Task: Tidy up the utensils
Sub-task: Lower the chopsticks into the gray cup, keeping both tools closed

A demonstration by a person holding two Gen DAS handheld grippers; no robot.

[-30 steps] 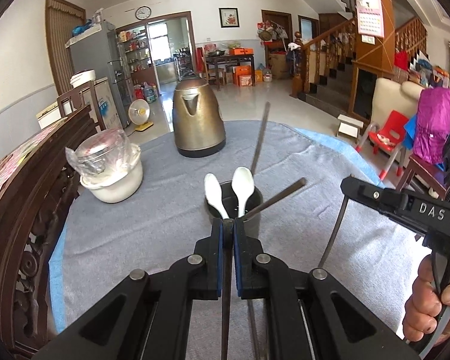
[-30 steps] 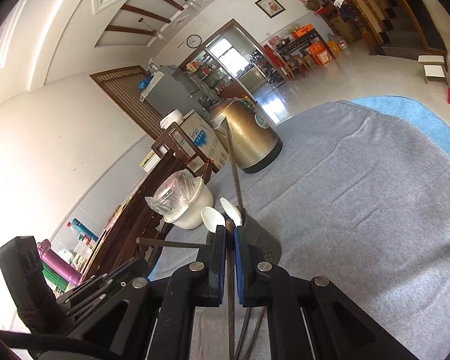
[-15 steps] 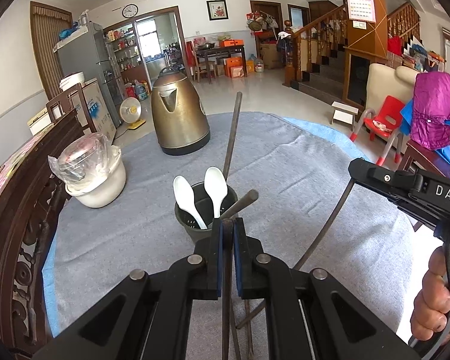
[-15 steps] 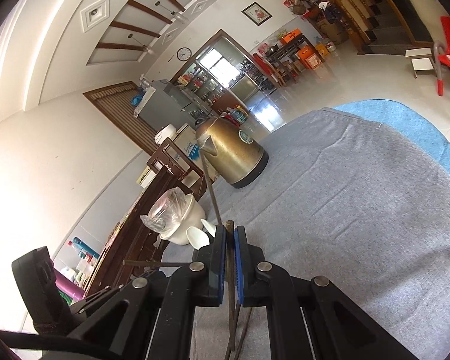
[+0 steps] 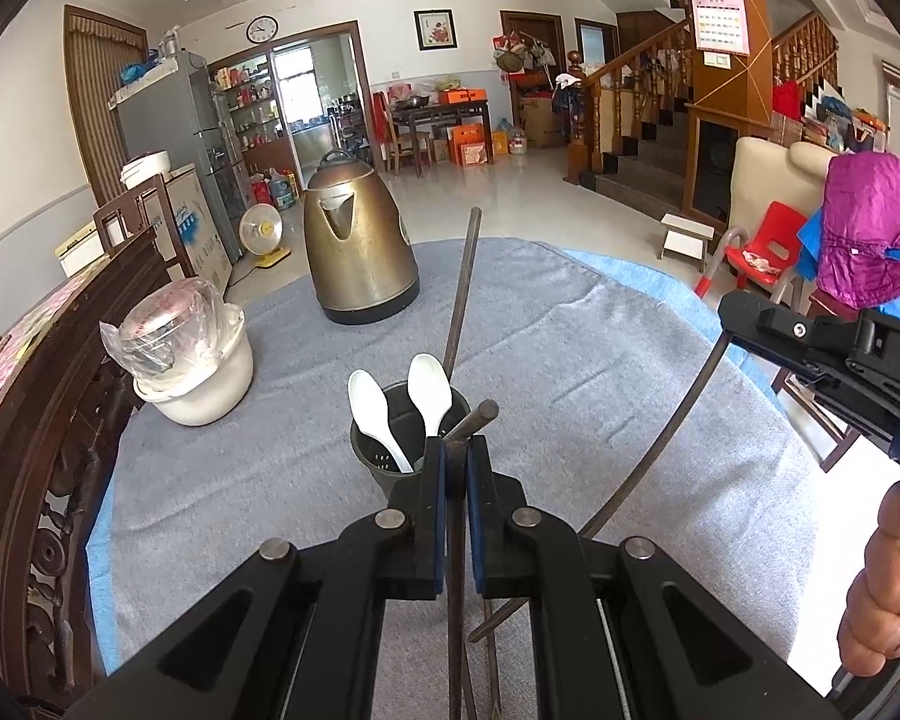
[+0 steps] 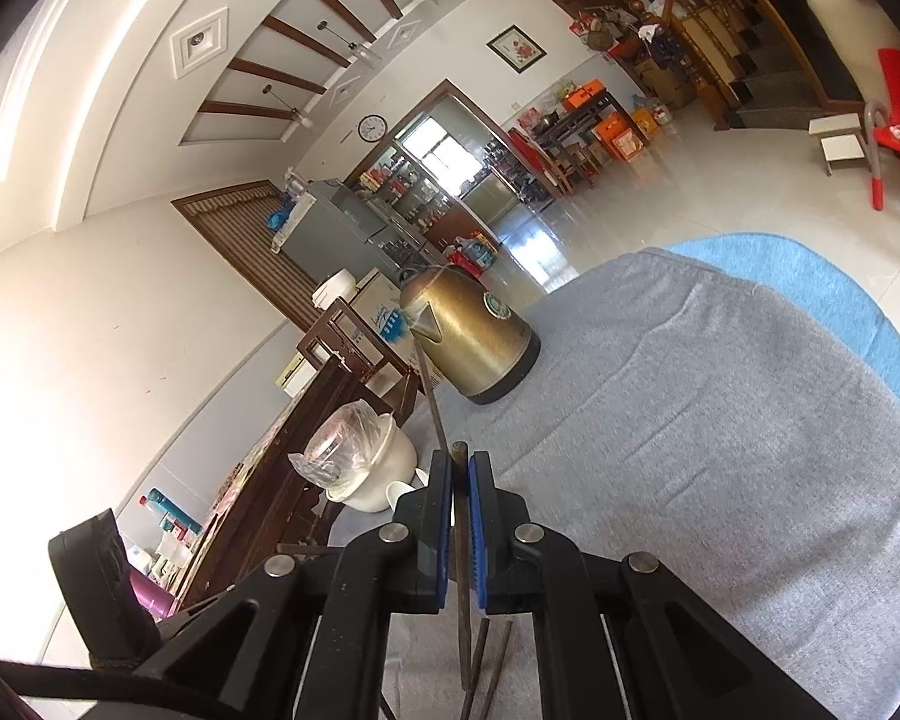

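Observation:
A dark utensil holder (image 5: 390, 456) stands on the grey cloth and holds two white spoons (image 5: 429, 390) and a long dark chopstick (image 5: 463, 288). My left gripper (image 5: 456, 450) is shut on a dark chopstick (image 5: 455, 600), just in front of and above the holder. My right gripper (image 6: 461, 468) is shut on another dark chopstick (image 6: 462, 570); in the left wrist view that chopstick (image 5: 660, 456) hangs down from the right gripper, to the right of the holder. Only the spoon tips (image 6: 401, 489) show in the right wrist view.
A brass kettle (image 5: 357, 252) stands at the back of the round table. A white pot with a plastic-wrapped lid (image 5: 192, 354) sits at the left, next to a dark carved chair back (image 5: 36, 420). The table edge (image 5: 744, 360) drops off at the right.
Both grippers have pulled back and up from the holder, each still holding its chopstick. The holder and spoons now look farther away.

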